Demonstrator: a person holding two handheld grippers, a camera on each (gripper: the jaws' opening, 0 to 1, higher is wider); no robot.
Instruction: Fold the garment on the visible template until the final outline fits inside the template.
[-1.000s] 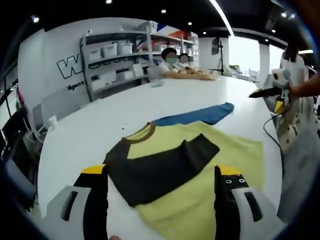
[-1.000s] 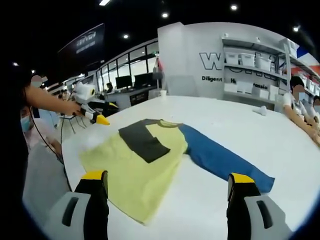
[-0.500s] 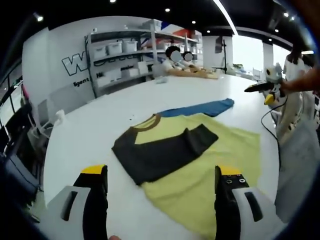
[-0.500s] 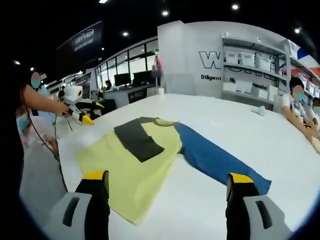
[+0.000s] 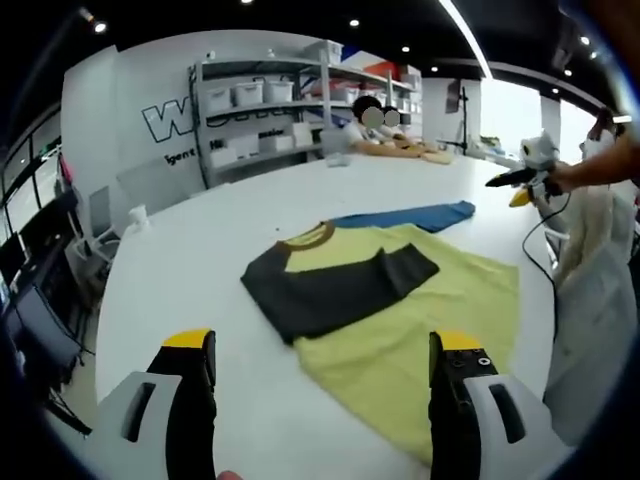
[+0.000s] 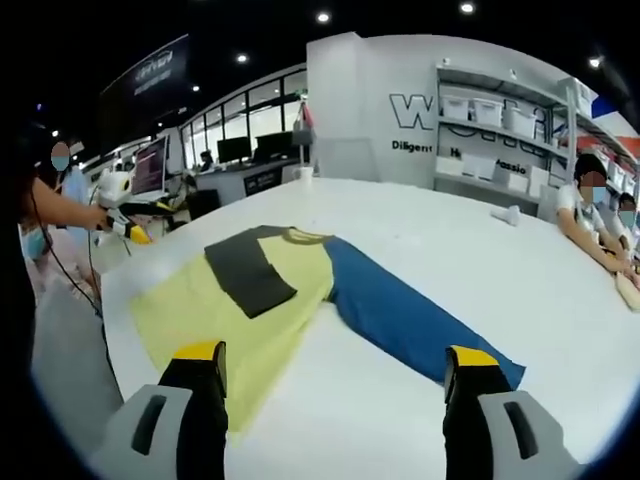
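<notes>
2 sleeves tell how far this fold has got: the dark sleeve (image 5: 335,295) lies folded across the yellow chest, at centre in the left gripper view, while the blue sleeve (image 6: 400,320) is stretched flat on the white table (image 6: 400,420), running from centre toward lower right in the right gripper view. The garment (image 5: 420,320) itself sits mid-frame in both views, collar toward the upper part of the picture. I cannot make out a template outline on the table.

Both claws are apart and hold nothing. The left gripper (image 5: 320,400) hangs at the bottom of its view, short of the yellow hem; the right gripper (image 6: 330,410) frames the gap between hem and blue cuff.

Judging from this, the blue sleeve is the next fold. To do it well, take the cuff end at lower right of the right gripper view, pinch only 1 layer, lift low, and carry it across the chest so it lies over the dark sleeve without dragging the body. A second person's hand-held gripper (image 5: 520,180) appears at upper right of the left gripper view, well apart from the shirt.
</notes>
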